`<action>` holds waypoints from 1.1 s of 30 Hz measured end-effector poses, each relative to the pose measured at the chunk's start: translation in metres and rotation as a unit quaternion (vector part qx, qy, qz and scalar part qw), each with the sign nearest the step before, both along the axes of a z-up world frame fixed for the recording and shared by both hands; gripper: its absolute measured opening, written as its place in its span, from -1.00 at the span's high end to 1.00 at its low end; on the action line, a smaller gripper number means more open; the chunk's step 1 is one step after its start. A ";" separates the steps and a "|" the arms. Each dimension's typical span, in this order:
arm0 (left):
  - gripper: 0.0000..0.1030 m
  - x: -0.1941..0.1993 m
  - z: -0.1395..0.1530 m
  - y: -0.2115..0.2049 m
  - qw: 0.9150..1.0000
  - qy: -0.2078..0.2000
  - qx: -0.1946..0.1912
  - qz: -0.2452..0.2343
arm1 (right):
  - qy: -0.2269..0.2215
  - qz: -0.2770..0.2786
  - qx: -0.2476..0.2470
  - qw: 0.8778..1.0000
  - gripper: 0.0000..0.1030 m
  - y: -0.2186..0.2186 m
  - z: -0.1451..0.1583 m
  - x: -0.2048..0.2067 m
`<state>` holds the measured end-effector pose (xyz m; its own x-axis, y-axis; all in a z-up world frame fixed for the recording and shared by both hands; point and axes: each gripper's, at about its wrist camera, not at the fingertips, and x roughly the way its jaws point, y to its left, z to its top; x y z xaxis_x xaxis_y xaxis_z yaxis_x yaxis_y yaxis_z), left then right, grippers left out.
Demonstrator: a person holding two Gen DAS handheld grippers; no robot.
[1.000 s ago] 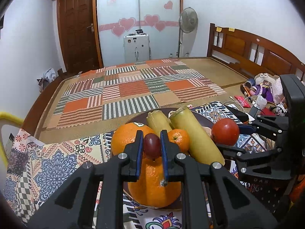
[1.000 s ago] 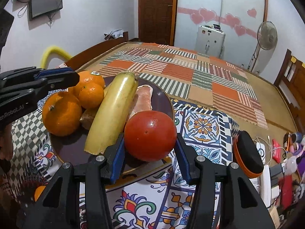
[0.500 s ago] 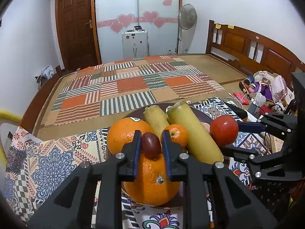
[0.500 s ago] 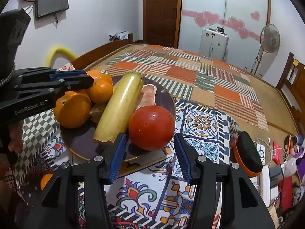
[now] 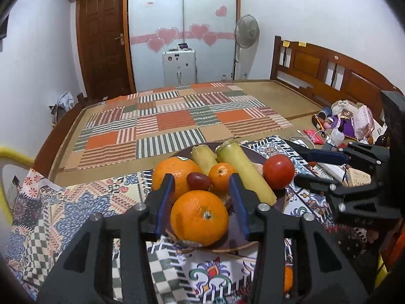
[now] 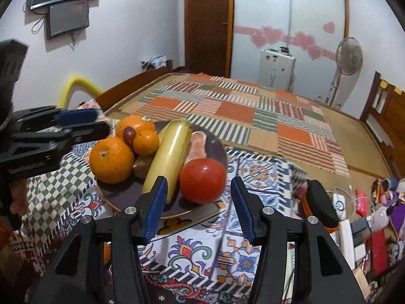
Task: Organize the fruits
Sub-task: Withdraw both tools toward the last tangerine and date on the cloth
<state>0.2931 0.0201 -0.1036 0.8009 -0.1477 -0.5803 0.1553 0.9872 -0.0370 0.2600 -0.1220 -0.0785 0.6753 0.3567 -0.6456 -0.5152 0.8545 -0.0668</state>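
Observation:
A dark plate [image 5: 235, 238] on the patterned cloth holds two large oranges [image 5: 199, 217], a small mandarin [image 5: 222, 176], a yellow banana [image 5: 244, 173], a dark red grape [image 5: 198, 180] resting among the oranges, and a red tomato [image 5: 278, 171]. My left gripper [image 5: 202, 205] is open and empty, its jaws either side of the near orange. My right gripper [image 6: 200, 210] is open and empty just in front of the tomato [image 6: 203, 180], which sits on the plate [image 6: 119, 195]. The grape [image 6: 129, 134] lies between the oranges there too.
A black and orange object [image 6: 320, 206], a power strip [image 6: 343, 215] and toys [image 5: 344, 122] clutter the right side. Another orange [image 6: 106, 253] lies on the cloth near my right gripper. A patchwork mat [image 5: 177, 124] covers the bed behind.
My left gripper opened and let the grape go among the oranges. My right gripper opened wider and drew back, leaving the tomato on the plate.

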 end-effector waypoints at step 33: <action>-0.13 -0.067 -0.010 0.016 1.000 0.021 -0.019 0.012 | 0.020 -0.020 0.035 0.999 0.06 -0.010 0.002 -0.035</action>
